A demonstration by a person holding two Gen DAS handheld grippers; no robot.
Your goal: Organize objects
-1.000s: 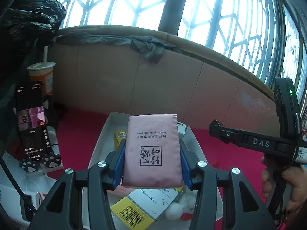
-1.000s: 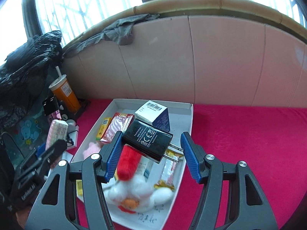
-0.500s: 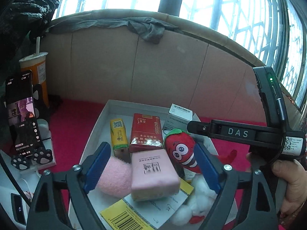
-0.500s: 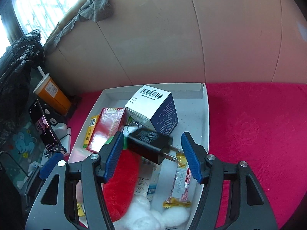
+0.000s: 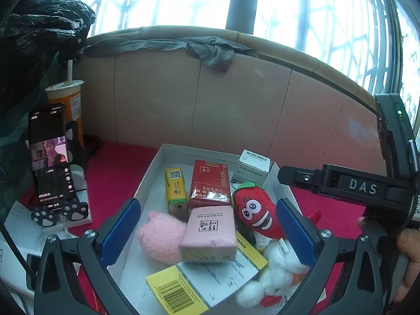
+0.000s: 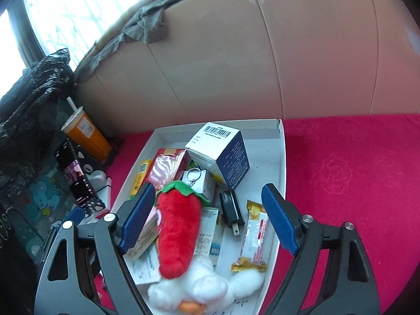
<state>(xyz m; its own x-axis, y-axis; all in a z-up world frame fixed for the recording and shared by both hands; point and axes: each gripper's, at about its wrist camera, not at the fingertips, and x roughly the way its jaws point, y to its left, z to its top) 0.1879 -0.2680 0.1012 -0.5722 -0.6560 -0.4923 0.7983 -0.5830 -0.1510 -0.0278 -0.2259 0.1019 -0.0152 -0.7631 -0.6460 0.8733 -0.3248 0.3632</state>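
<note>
Opening wide, the left tool [image 5: 207, 232] holds nothing; the pink pack [image 5: 208, 233] lies below it in the white box [image 5: 157, 162]. The right tool [image 6: 207, 218] is opening too, empty, above the black plug [image 6: 231, 211] beside the red toy [image 6: 178, 233].

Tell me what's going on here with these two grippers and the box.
A person is sorting small things into a white box with a hand-held gripper in each hand. The left hand-held gripper is opening over a pink tissue pack lying in the box. The right hand-held gripper is opening above a black charger, which also lies in the box. Neither grips anything.
</note>
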